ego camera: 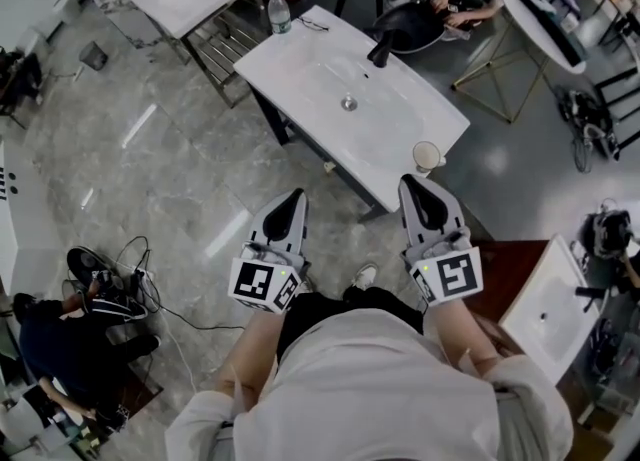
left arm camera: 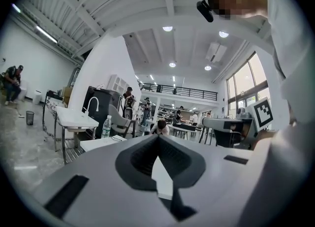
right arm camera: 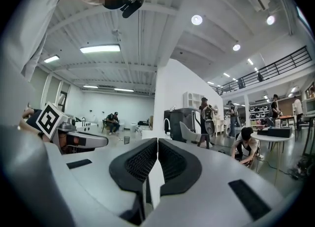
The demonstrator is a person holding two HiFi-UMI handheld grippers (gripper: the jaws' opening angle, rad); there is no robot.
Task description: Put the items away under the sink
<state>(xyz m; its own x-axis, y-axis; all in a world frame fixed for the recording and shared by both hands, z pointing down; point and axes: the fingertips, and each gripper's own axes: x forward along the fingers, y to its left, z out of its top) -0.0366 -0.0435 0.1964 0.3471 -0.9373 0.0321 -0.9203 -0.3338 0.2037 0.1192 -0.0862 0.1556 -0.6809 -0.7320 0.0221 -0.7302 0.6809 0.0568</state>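
- Two items seem left to stow; nothing looks put away yet.
- A clear water bottle [ego camera: 279, 11] stands at the white sink's [ego camera: 400, 124] far corner, upper centre of the frame; a pale cup [ego camera: 427, 157] sits at its near right corner.
- We hold the left gripper [ego camera: 296, 196] and right gripper [ego camera: 412, 184] low in the frame, both clenched on nothing.

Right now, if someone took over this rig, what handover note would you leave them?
Left gripper shut, empty, held close to the body. Right gripper likewise. The cup stands at the near right edge of the sink top, the water bottle at its far left corner. Nothing is put away yet: both have to go under the sink.
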